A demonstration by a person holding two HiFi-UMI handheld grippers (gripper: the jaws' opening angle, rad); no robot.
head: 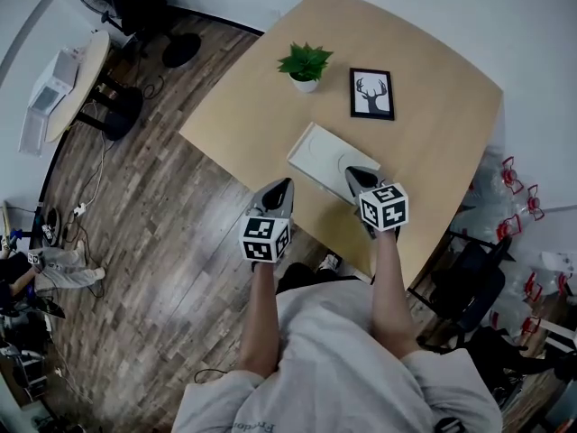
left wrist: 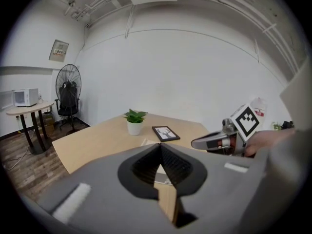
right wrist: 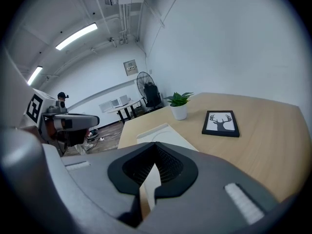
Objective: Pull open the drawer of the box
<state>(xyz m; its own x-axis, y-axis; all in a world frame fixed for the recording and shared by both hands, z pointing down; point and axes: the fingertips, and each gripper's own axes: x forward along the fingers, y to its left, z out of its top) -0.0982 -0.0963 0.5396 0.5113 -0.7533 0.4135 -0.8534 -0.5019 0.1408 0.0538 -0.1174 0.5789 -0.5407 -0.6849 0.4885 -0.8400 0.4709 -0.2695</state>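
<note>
While both grippers hang by the near edge of the wooden table [head: 442,115], the only print that reads is the black-and-white square markers on their cubes and an antlered deer head in the framed picture [head: 371,93], which stands beside a potted plant [head: 305,65]. The flat white box [head: 323,156] lies just ahead of the right gripper [head: 357,175], whose jaws are pressed together and empty. The left gripper [head: 283,186], jaws likewise together on nothing, sits apart to the box's left
</note>
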